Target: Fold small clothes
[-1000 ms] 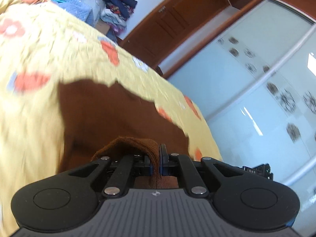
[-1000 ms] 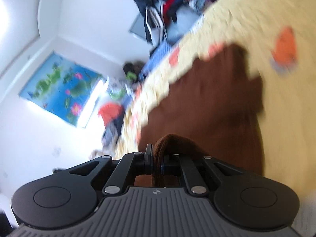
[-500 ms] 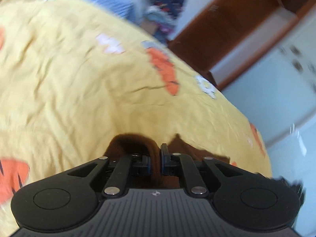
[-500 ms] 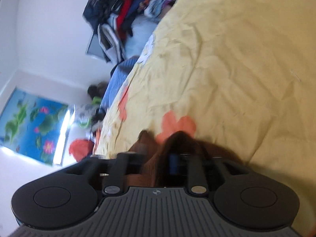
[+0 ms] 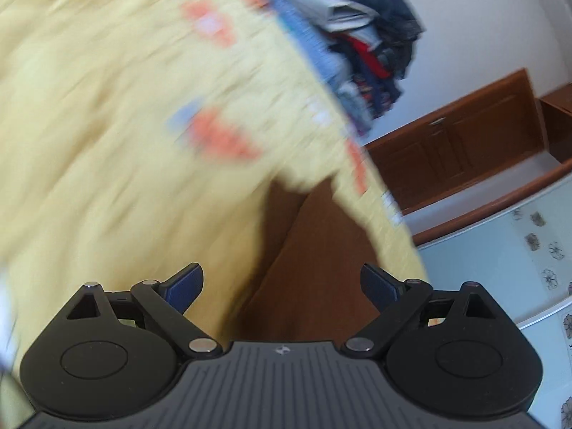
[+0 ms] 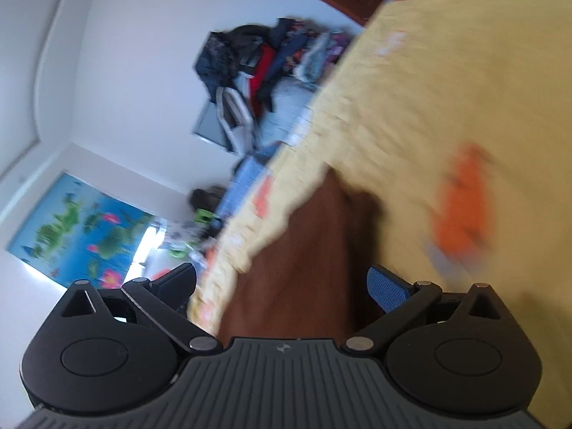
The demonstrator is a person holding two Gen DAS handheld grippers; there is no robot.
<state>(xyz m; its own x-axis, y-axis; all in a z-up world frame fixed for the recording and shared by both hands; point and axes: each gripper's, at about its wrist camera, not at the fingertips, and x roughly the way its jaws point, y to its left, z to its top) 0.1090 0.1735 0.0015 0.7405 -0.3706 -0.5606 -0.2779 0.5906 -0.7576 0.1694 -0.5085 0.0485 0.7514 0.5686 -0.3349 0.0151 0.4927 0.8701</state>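
A brown garment (image 5: 314,250) lies flat on the yellow flowered bedsheet (image 5: 107,143). My left gripper (image 5: 282,282) is open and empty just above the garment's near part. In the right wrist view the same brown garment (image 6: 307,261) lies on the bedsheet (image 6: 447,89), and my right gripper (image 6: 282,282) is open and empty over its near edge. Both views are blurred by motion.
A pile of mixed clothes (image 5: 364,46) sits past the bed's far edge; it also shows in the right wrist view (image 6: 264,64). A brown wooden cabinet (image 5: 464,143) and a glass sliding door (image 5: 500,250) stand to the right. A blue wall poster (image 6: 78,228) hangs on the wall.
Both grippers were shut on the brown garment and carried its edge forward over the bed. Now both have opened and let go, and the garment lies on the sheet.
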